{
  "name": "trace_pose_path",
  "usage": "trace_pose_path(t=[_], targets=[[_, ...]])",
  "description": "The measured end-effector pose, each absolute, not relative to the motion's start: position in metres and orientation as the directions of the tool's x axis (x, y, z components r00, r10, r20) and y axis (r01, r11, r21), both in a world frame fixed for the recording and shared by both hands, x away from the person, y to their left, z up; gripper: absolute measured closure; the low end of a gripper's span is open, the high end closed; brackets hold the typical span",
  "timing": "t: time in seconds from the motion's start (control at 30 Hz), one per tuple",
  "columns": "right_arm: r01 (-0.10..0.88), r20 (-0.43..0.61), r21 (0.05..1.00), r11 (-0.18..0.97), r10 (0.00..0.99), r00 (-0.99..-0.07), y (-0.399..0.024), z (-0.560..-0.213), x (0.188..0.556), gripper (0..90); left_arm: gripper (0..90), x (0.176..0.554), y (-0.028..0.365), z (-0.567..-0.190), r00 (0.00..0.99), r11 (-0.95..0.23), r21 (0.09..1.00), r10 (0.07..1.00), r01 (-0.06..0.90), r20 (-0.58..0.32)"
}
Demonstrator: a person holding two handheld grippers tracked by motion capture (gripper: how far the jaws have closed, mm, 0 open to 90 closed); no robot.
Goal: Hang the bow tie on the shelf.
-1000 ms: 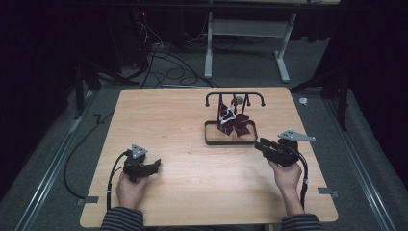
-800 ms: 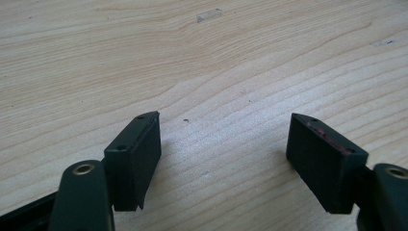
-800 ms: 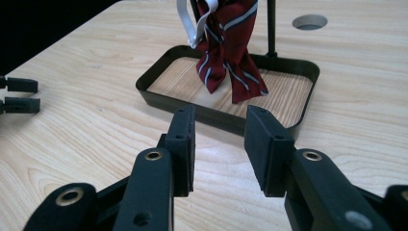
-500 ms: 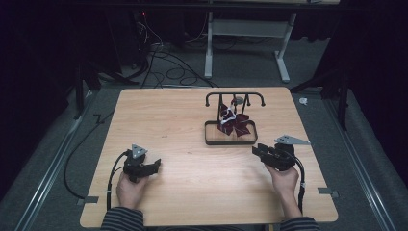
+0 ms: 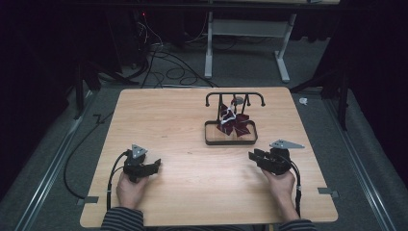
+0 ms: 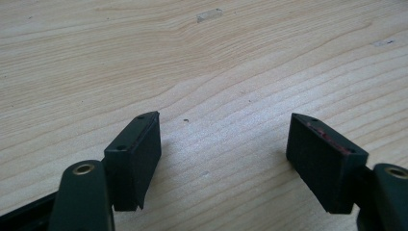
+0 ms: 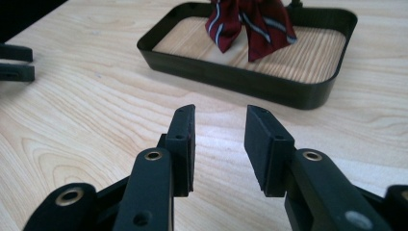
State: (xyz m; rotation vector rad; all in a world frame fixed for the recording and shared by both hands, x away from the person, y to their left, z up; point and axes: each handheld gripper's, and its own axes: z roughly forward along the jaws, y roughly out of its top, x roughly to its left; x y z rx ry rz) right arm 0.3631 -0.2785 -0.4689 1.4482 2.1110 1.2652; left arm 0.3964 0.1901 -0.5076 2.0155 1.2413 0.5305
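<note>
Dropped lower toward table (image 5: 183,192) since earlier frame: right gripper (image 5: 255,157), jaws part-open, empty. Left gripper (image 5: 155,166) wide, empty. Red tie (image 7: 250,24) in tray (image 7: 231,74) ahead of right gripper, nearer that hand.

table (image 5: 192,125): showing no readable text
tray (image 7: 250,79): carrying no label
tie (image 7: 250,19): showing stripes, no lettering

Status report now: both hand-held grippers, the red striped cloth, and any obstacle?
Left hand-held gripper open, empty, low over table. Right hand-held gripper open, empty, facing black tray. Red striped cloth hangs into tray. Path clear.
</note>
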Motion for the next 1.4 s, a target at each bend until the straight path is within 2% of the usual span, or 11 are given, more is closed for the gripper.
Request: trace_pose_path(t=[1.2, 1.4], targets=[[0.662, 0.24, 0.735, 0.148, 0.856, -0.457, -0.264, -0.503, 0.357, 64.5, 28.6, 0.396, 0.19, -0.508, 0.457, -0.295, 0.741, 0.889, 0.602, -0.017], [0.641, 0.165, 0.738, 0.212, 0.864, -0.475, -0.256, -0.502, 0.354, 59.1, 28.6, 0.396, 0.19, -0.508, 0.457, -0.295, 0.741, 0.889, 0.603, -0.017]])
